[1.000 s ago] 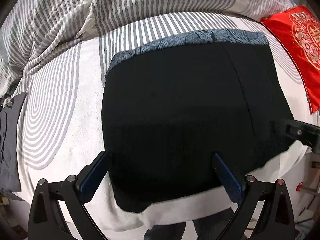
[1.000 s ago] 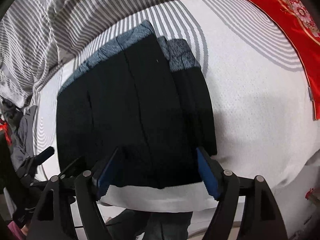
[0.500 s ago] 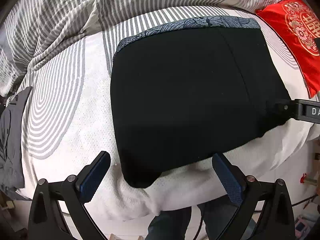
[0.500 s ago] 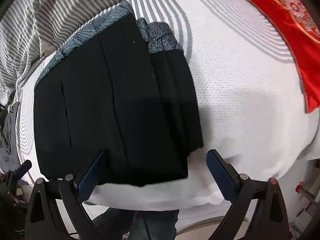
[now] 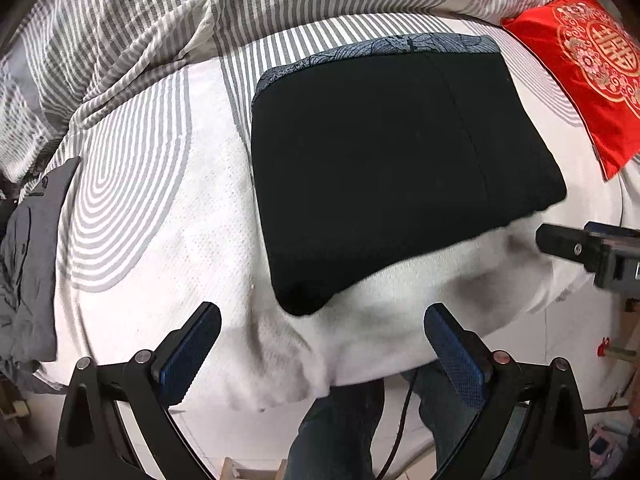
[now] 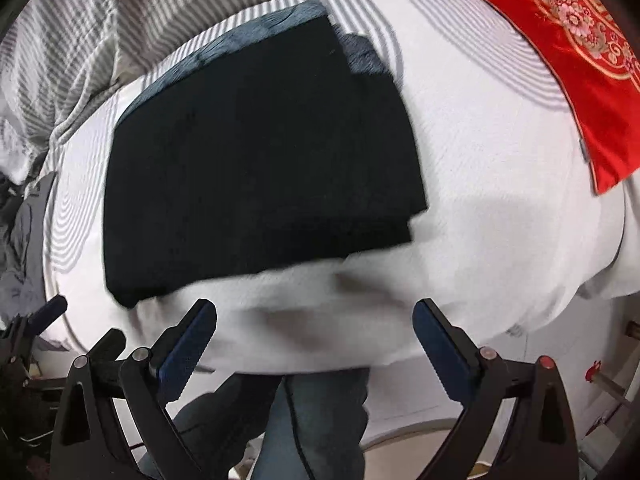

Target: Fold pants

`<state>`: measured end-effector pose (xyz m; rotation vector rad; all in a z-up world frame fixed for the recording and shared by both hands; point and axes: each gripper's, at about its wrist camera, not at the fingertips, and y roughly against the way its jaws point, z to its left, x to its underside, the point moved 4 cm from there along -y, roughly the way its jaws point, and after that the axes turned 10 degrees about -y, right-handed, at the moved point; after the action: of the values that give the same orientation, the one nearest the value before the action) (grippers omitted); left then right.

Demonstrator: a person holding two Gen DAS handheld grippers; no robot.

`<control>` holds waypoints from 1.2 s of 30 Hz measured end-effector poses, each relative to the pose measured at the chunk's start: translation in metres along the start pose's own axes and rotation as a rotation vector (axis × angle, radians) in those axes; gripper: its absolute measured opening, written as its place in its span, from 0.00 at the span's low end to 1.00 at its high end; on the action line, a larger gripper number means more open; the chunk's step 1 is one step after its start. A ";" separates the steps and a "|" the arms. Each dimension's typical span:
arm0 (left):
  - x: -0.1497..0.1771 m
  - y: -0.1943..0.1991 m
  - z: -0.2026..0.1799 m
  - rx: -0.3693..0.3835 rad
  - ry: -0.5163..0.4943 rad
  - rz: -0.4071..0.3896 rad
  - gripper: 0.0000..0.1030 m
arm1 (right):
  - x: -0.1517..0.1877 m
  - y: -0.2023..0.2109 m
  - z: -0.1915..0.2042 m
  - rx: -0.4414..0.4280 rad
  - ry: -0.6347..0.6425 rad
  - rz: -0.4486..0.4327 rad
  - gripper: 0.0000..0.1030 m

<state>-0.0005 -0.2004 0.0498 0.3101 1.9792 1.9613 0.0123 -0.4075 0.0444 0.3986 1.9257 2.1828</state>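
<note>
Black pants (image 5: 400, 168) lie folded into a flat rectangle on the white bed, with a blue-grey patterned band along the far edge. The right wrist view shows the same folded pants (image 6: 260, 164), their layers slightly stepped at the right side. My left gripper (image 5: 322, 340) hangs open above the near edge of the bed, clear of the cloth, nothing between its blue pads. My right gripper (image 6: 314, 336) is also open and empty, back from the pants' near edge. The right gripper's tip (image 5: 588, 240) shows at the right of the left wrist view.
A red embroidered cushion (image 5: 592, 72) lies at the far right of the bed. A grey striped duvet (image 5: 200, 12) is bunched along the back. Grey clothing (image 5: 28, 264) hangs at the left edge. A person's legs in jeans (image 6: 316, 424) stand at the bed's near edge.
Both grippers have pulled back toward the bed's near edge and risen, so the pants now lie beyond the fingers. The right jaws have widened and let go of the cloth.
</note>
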 end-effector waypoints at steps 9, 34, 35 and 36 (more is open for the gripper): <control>0.018 0.032 0.002 0.026 -0.030 0.003 0.99 | 0.028 0.036 0.010 -0.022 -0.015 -0.015 0.96; -0.010 0.103 -0.016 -0.060 0.165 -0.068 0.99 | 0.000 0.120 0.019 -0.020 0.150 -0.115 0.96; -0.011 0.104 -0.016 -0.061 0.169 -0.070 0.99 | 0.001 0.121 0.020 -0.017 0.161 -0.111 0.96; -0.012 0.105 -0.015 -0.062 0.178 -0.072 0.99 | 0.002 0.121 0.020 -0.016 0.173 -0.104 0.96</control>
<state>-0.0038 -0.2164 0.1552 0.0493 2.0002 2.0621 0.0199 -0.4031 0.1664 0.1060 1.9652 2.2282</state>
